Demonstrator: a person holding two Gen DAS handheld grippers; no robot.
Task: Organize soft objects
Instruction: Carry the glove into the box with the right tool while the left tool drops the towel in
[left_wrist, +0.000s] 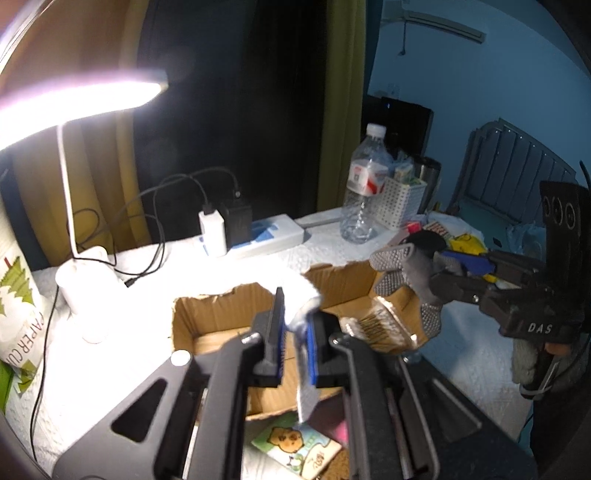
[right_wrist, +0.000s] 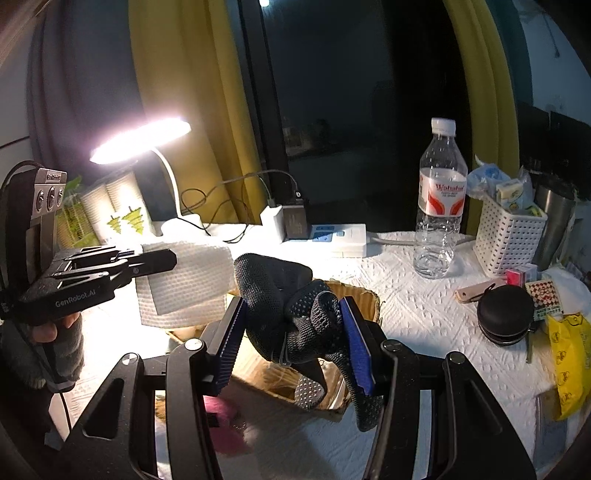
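Observation:
My left gripper (left_wrist: 295, 332) is shut on a white folded cloth (left_wrist: 301, 295) and holds it above an open cardboard box (left_wrist: 218, 317). The same cloth (right_wrist: 184, 280) hangs from the left gripper (right_wrist: 162, 260) in the right wrist view. My right gripper (right_wrist: 291, 332) is shut on a dark grey dotted glove (right_wrist: 291, 306), held over the box's right end (right_wrist: 362, 295). In the left wrist view the glove (left_wrist: 402, 273) hangs from the right gripper (left_wrist: 443, 273) just right of the box. A comb or brush (left_wrist: 376, 325) lies inside the box.
A lit desk lamp (left_wrist: 85, 280), power strip with chargers (left_wrist: 258, 232), water bottle (right_wrist: 439, 206), white basket (right_wrist: 506, 236) and black round case (right_wrist: 506, 317) stand on the white-covered table (right_wrist: 406, 295). A pink item (right_wrist: 225, 424) and a picture card (left_wrist: 295, 446) lie near the front.

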